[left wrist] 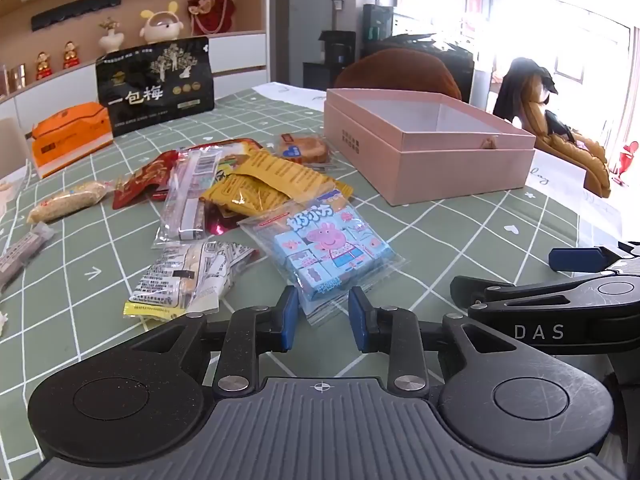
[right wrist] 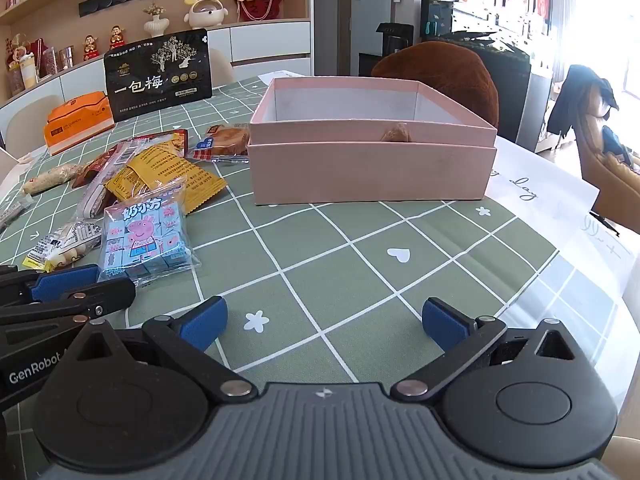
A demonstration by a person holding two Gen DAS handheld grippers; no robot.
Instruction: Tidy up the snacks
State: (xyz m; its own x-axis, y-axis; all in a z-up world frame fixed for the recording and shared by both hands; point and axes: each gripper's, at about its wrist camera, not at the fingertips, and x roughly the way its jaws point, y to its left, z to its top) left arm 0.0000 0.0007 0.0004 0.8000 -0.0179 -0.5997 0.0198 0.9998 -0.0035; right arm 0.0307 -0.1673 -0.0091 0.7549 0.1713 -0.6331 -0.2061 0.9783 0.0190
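A pile of snack packets lies on the green checked tablecloth (right wrist: 320,264). Nearest is a blue cartoon-pig packet (left wrist: 334,250), also in the right wrist view (right wrist: 146,236). My left gripper (left wrist: 323,316) is open, its fingertips either side of that packet's near clear edge, not clamped. Behind lie a yellow packet (left wrist: 264,184), a clear-wrapped packet (left wrist: 188,196), a white printed packet (left wrist: 192,276) and a red packet (left wrist: 144,178). A pink open box (right wrist: 368,152) stands beyond, with one brown snack (right wrist: 396,133) inside. My right gripper (right wrist: 324,324) is wide open and empty over bare cloth.
A black plum bag (left wrist: 156,86) and an orange box (left wrist: 68,136) stand at the back left. A wrapped cake (left wrist: 304,150) lies by the pink box (left wrist: 428,140). White paper (right wrist: 548,196) covers the table's right edge. Chairs stand behind.
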